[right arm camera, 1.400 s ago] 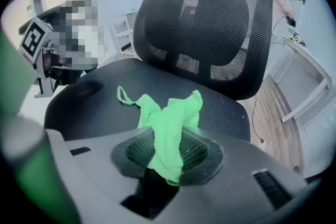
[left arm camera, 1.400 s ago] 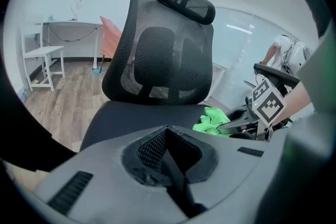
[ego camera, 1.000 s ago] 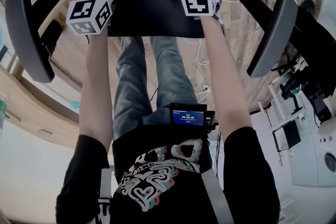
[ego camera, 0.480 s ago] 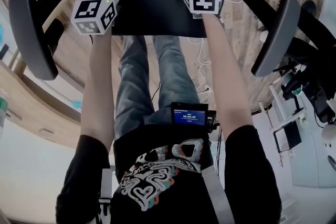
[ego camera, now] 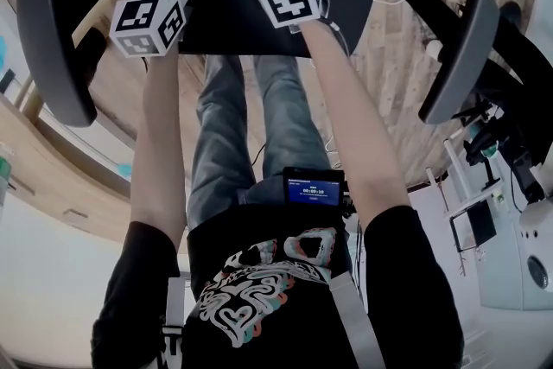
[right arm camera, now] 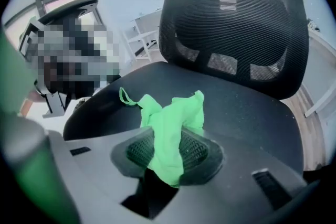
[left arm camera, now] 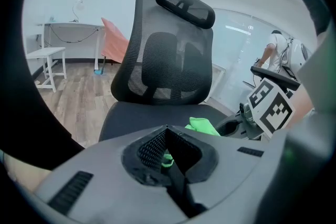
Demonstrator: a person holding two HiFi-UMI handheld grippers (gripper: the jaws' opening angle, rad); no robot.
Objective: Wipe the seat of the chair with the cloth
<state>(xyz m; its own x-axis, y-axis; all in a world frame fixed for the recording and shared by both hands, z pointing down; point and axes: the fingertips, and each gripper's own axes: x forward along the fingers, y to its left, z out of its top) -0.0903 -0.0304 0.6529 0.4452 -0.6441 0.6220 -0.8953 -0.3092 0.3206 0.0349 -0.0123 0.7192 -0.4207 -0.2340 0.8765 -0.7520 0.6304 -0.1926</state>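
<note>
The wipe looks to be under way rather than finished. The right gripper point(right arm camera: 165, 150) has its jaws clamped on a bunched fold of the cloth point(right arm camera: 172, 122), and the loose part spills forward onto the seat point(right arm camera: 239, 107), touching it near the front edge and a little toward the person's left of the middle. The seat shows no stain, streak or damp track, so how much of it has been covered cannot be read off. As a judgement, the back of the seat and its right side are what remain to be passed over.

The left gripper point(left arm camera: 168, 150) has its jaws brought together on nothing I can name — only a tiny green fleck shows at the seam. It hangs over the seat's front left corner, near the cloth but apart from it.

The cloth is thin, bright green and limp, crumpled into soft ridges with one narrow loop sticking out. The seat is a dark, matt, finely speckled pad with rounded edges. Behind it rises the backrest point(left arm camera: 167, 63) of open black mesh on a curved frame, topped by a padded headrest point(left arm camera: 186, 2). Smooth curved armrests point(ego camera: 50, 47) flank the seat.
</note>
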